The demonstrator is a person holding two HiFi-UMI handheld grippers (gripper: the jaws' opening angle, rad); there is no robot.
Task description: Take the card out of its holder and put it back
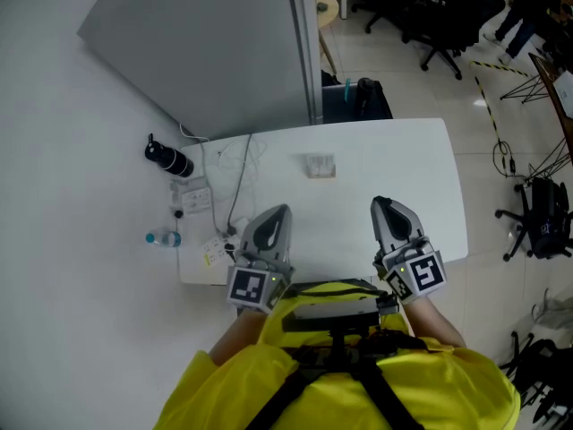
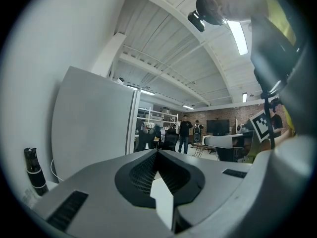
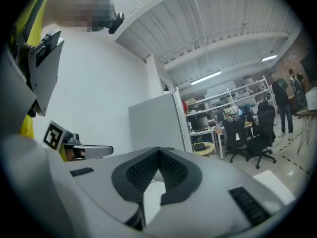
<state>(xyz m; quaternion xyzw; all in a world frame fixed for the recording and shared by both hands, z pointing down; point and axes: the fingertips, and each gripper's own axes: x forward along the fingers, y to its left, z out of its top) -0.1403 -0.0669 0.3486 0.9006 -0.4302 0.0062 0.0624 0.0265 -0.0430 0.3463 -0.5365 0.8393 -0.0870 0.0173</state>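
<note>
**A:** Head view first. Where does the card holder sit?

**B:** The card holder [image 1: 320, 166] lies on the white table [image 1: 421, 168], well apart from both grippers. It is at about 1 o'clock from the left gripper [image 1: 279, 211] and 11 o'clock from the right gripper [image 1: 383, 204]. It is too small to tell whether the card is inside.

**A:** What is in the way?

**B:** Only bare tabletop lies between the grippers and the holder. At 10 o'clock from the left gripper a black bottle [image 1: 168, 159] stands by the table's left edge. A power strip [image 1: 192, 198] lies just below it, and a water bottle [image 1: 163, 238] is at 9 o'clock. Thin cables [image 1: 237, 173] trail across the table from that side. A grey partition [image 1: 215, 43] stands beyond the table's far edge, and office chairs [image 1: 439, 25] are at 1 o'clock.

**A:** And the left gripper view?

**B:** The jaws are pressed together at the tip with nothing between them. The black bottle shows at 8 o'clock, the partition rises at 10 o'clock, and people [image 2: 185, 133] stand far off at 12 o'clock.

**A:** The right gripper view?

**B:** Those jaws are also closed tip to tip and hold nothing. The partition stands straight ahead at 12 o'clock, and the office chairs are at 2 o'clock.
</note>
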